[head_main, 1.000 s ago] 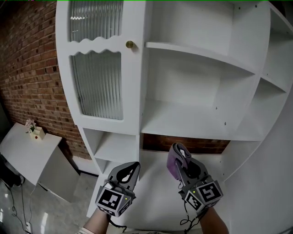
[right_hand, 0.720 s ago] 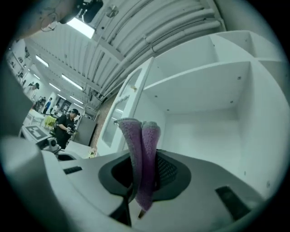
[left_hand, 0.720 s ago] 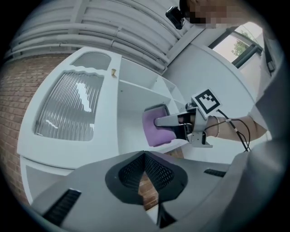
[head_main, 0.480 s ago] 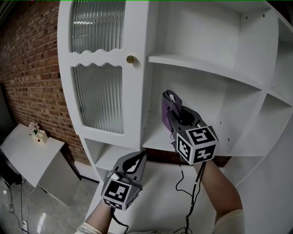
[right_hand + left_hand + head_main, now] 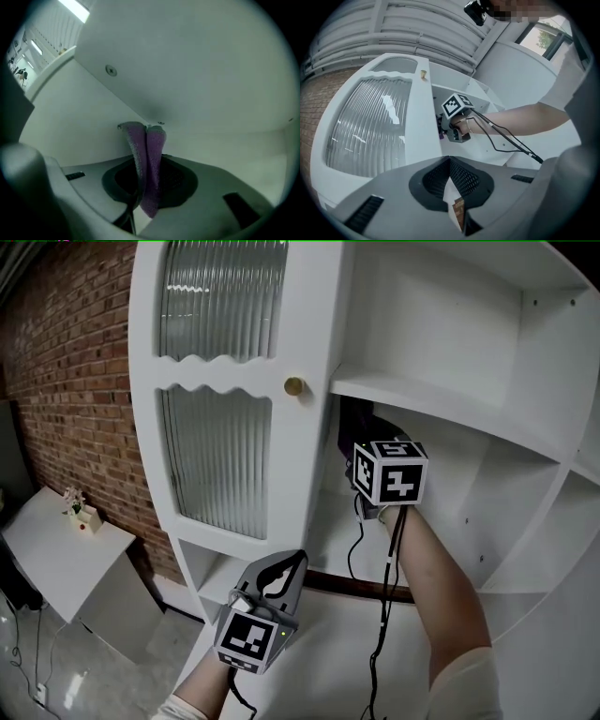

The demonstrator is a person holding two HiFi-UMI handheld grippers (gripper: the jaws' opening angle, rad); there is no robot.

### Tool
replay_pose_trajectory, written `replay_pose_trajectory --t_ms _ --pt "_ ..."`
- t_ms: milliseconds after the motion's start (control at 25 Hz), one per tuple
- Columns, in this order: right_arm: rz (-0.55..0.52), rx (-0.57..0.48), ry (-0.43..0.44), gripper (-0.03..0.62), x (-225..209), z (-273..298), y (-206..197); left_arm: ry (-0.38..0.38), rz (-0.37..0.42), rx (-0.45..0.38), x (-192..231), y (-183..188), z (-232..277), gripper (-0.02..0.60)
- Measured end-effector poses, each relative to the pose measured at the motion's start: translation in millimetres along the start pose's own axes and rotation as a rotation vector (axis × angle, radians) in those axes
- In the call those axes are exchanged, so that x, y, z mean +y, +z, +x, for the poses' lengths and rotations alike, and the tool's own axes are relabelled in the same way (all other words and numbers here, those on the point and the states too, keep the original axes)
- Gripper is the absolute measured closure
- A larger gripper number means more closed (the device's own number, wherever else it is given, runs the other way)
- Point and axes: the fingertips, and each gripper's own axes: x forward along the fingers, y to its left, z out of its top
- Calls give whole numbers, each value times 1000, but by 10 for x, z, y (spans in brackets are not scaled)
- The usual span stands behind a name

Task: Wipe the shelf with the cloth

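Cloth (image 5: 148,164), purple and nubby, is pinched between the two jaws of my right gripper (image 5: 148,138), which are closed on it. It stands up in a folded strip past the fingertips and hangs down a little between the jaws toward the camera. I hold that gripper up inside the white cabinet (image 5: 309,474), in the open compartment just beneath the upper shelf (image 5: 450,404), tucked into the left rear corner beside the door post. From my head only its marker cube (image 5: 390,472) and my forearm (image 5: 436,577) show clearly, with a black cable (image 5: 383,568) dangling under the wrist; the jaws point away into the shadow below the board. In the right gripper view the top of the cloth reaches close to where the underside of the board meets the back wall, though I cannot tell whether it touches. My left gripper (image 5: 284,568) hangs lower, in front of the cabinet's lower part and well apart from the right one, its jaws shut together with nothing between them. To the left of my raised arm are the ribbed glass door (image 5: 217,460) and its brass knob (image 5: 293,386), then a brick wall (image 5: 66,371) and a small white table (image 5: 56,549) down below.
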Motion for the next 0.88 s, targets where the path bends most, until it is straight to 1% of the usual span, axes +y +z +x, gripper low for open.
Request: replay_pose_trajectory --t_ms 80,200,280,360,520,720,880 --pt "-1 1 -5 513 -29 165 14 -8 20 -7 17 -7 44 568" --pt "20 1 -15 513 -72 345 -2 -25 3 -24 21 22 57 568" --pt "41 4 -37 513 -139 448 -17 -26 11 -32 22 55 60 569" --pt "34 16 -67 510 -226 503 -48 -34 17 -33 3 66 66 568" --pt "29 20 -86 507 -347 524 -53 -52 -6 -32 -5 93 82 568" --pt "16 28 -108 503 -493 463 -99 -39 13 -25 -7 102 99 568" --pt "12 50 -145 503 -712 339 -148 -21 6 -10 -37 111 127 568"
